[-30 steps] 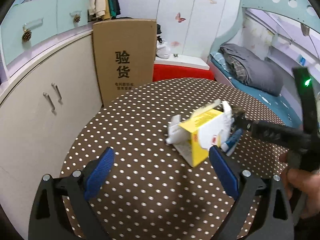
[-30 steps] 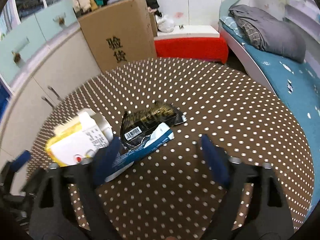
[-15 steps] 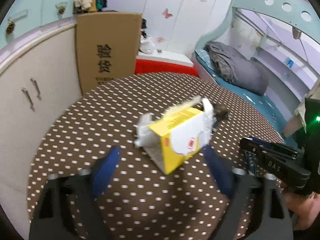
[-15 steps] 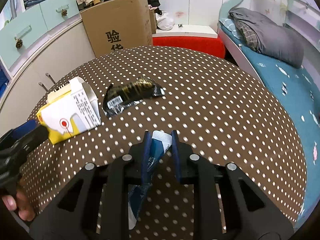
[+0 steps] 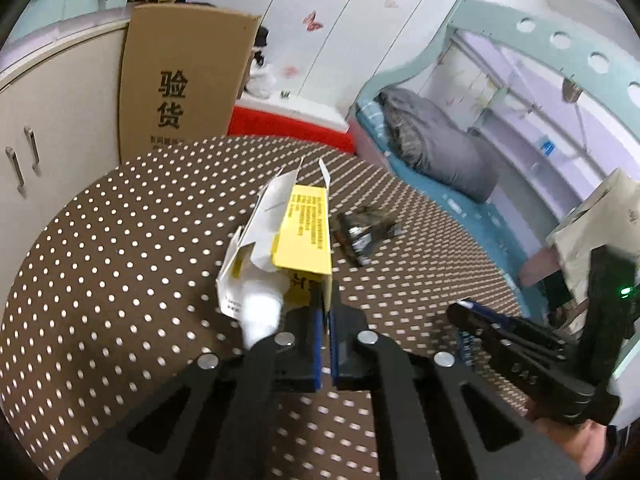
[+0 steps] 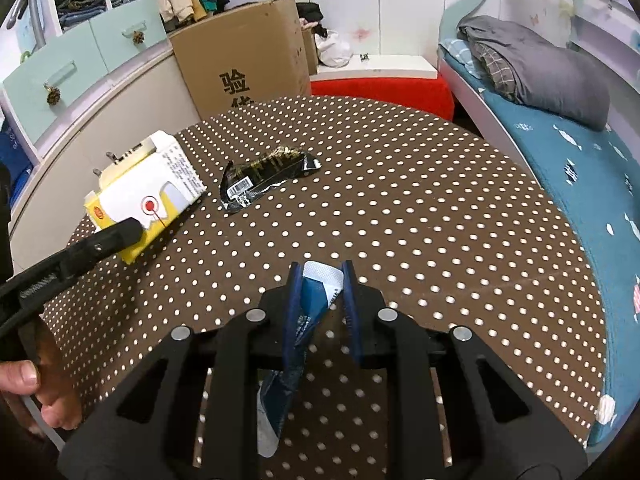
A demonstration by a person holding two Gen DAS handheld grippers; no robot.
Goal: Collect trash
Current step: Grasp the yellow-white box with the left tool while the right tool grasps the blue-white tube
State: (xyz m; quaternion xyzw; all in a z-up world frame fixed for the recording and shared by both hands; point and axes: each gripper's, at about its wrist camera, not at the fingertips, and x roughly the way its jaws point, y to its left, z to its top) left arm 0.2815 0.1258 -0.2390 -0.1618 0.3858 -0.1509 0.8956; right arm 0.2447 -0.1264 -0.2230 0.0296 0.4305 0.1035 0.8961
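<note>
1. On the left, the left claw [image 5: 326, 312] had just been closing and was clamped on the near edge of the yellow and white carton [image 5: 294, 236], a thin flap of card between its pads. The carton's open, torn end pointed away over the dotted bench [image 5: 120, 260]. Whether the carton was lifted clear of the bench or resting on it could not be told from the wrist view.
2. In the middle of the bench lay the black wrapper [image 6: 264, 178], flat, barcode up, just beside the carton and touched by neither claw. It looked to be the one piece not yet picked up.
3. On the right, the right claw [image 6: 322, 280] was clamped on the blue and white wrapper [image 6: 316, 292], held off the bench with its crumpled tail hanging back beneath the claw.
4. Judged from this, the task stood about midway: two of the three visible pieces were gripped, one per claw, and none had reached a bin.
5. No bin or bag showed plainly in either view, so where the trash was meant to go was uncertain.
6. What was left: carry both held pieces off, drop them, then come back for the black wrapper.
</note>
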